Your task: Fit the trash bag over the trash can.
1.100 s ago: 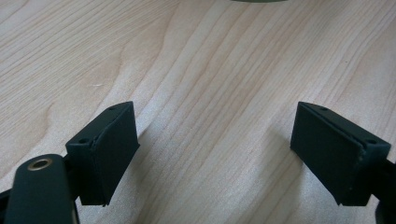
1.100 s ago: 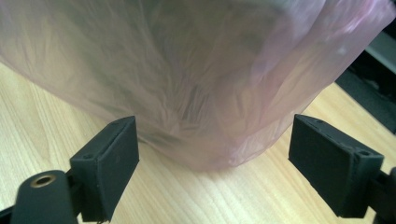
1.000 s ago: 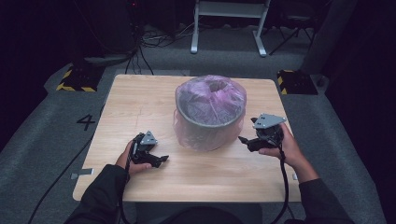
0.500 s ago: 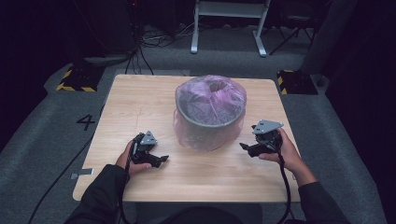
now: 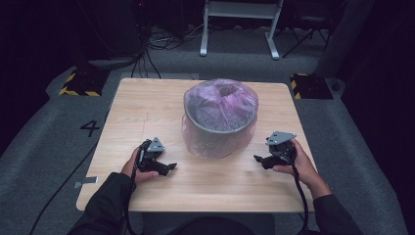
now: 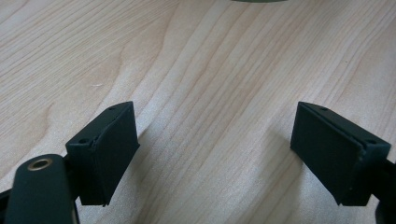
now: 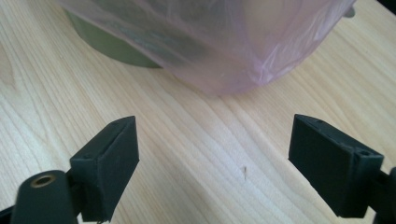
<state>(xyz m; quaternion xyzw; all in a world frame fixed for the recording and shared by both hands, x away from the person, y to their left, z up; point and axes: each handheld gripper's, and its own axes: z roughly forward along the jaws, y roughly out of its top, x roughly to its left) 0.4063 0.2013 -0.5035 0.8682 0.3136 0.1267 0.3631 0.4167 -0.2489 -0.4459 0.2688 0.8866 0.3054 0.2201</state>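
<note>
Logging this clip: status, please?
Left gripper and right gripper open, empty. Pink bag over grey bin, untouched. Nothing in the way.

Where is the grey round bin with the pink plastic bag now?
In the high view, the grey round bin stands mid-table on the wooden table, slightly toward its far edge.

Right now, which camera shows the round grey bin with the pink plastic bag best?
The high view: the whole round grey bin with the pink plastic bag stands mid-table. The right gripper view shows its lower edge; the left gripper view catches a sliver.
</note>
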